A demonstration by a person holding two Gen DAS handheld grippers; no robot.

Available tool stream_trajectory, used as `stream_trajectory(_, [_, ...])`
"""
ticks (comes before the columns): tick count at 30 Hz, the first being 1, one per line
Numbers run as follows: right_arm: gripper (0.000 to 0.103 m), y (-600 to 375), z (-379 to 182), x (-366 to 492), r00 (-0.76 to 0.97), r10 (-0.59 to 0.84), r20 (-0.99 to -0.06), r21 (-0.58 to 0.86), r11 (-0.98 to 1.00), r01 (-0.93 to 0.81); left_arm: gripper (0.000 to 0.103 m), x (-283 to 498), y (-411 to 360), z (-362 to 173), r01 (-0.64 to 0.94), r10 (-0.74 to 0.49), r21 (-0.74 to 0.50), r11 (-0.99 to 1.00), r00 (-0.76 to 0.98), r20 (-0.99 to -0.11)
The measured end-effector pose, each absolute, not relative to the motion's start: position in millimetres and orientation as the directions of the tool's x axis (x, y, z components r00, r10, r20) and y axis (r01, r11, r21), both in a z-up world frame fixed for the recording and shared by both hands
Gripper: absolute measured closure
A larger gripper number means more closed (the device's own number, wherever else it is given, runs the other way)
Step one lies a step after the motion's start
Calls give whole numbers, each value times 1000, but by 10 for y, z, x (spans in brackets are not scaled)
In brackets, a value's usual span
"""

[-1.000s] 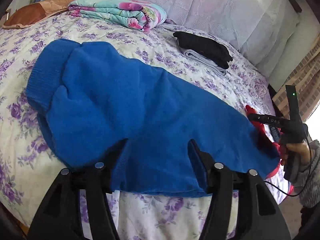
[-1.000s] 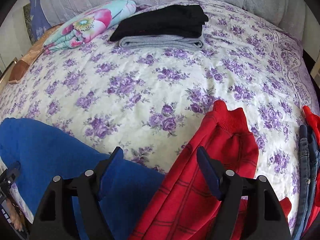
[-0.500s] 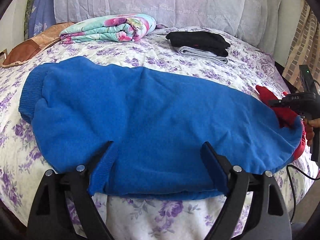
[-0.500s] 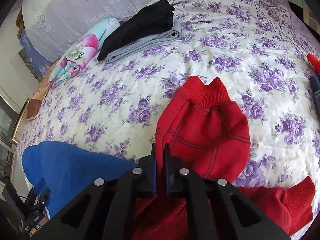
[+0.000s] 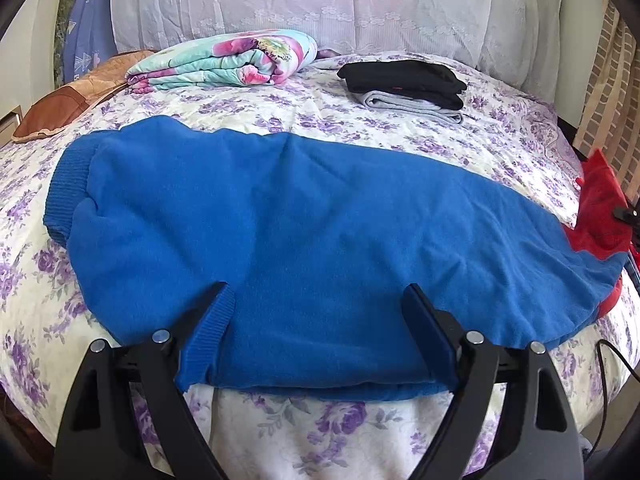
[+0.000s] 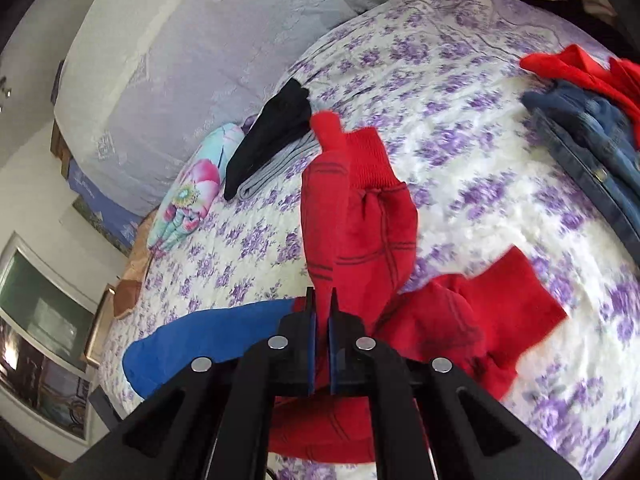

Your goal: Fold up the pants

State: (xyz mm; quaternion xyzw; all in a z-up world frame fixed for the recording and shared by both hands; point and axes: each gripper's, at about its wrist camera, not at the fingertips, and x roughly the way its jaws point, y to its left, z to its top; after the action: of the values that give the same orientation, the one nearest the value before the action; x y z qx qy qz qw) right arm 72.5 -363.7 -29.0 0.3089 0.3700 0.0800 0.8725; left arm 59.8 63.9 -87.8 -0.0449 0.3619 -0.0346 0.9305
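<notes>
Blue fleece pants (image 5: 304,232) lie flat beneath the wide-spread left gripper (image 5: 316,304); right gripper (image 6: 321,312) pinches red knit checked pants (image 6: 360,216) ahead.

No readable text, label or brand anywhere in either view.

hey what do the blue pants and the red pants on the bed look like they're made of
The blue pants look like soft fleece or brushed knit: matte, fuzzy surface, with a ribbed knit cuff. The red pants look like a thicker knit, likely wool or acrylic: matte, with thin dark check lines and a ribbed cuff. The exact fibre can't be told from looks alone.
</notes>
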Motion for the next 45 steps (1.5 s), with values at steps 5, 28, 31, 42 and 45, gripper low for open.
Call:
stream_trajectory(5, [99,-4021,-830,353,704,399,-588,713,666,218,19,603,619,-882,29,-86,-96,995,738,-669])
stream_trajectory(28, [65,-4181,-685,106,708,341,-619,675,691,257,16,594,596,-885,19,-51,-56,998,746,-665])
stream_trajectory(31, [65,-4082,-571,60,729,344,-591,666,718,201,16,590,602,-882,20,-55,-60,998,745,-665])
stream_trajectory(42, [94,-3977,-998,346,646,488,-587,731,662,164,13,482,962,-687,18,-231,-328,945,746,-625])
stream_trajectory(45, [92,-4093,-967,193,655,504,-563,757,632,165,13,494,1028,-695,-10,-213,-328,945,743,-635])
